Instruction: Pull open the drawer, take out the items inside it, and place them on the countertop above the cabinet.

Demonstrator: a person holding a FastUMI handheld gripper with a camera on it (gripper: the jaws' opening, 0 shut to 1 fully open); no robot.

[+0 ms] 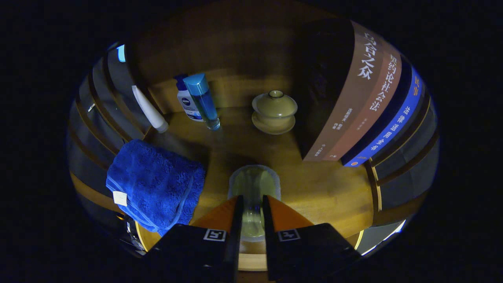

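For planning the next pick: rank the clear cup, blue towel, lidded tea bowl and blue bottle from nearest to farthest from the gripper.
1. Clear cup, between the gripper fingers.
2. Blue towel, beside the left finger.
3. Lidded tea bowl, beyond the cup.
4. Blue bottle, far back left; close to the tea bowl.

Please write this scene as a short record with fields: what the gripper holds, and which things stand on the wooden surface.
gripper: fingers closed on a clear glass cup, which sits between them
surface: wooden countertop
beside the fingers: folded blue towel
beyond the fingers: lidded tea bowl on a saucer
near the towel's far side: blue bottle, white bottle, white tube
beside the tea bowl: upright books
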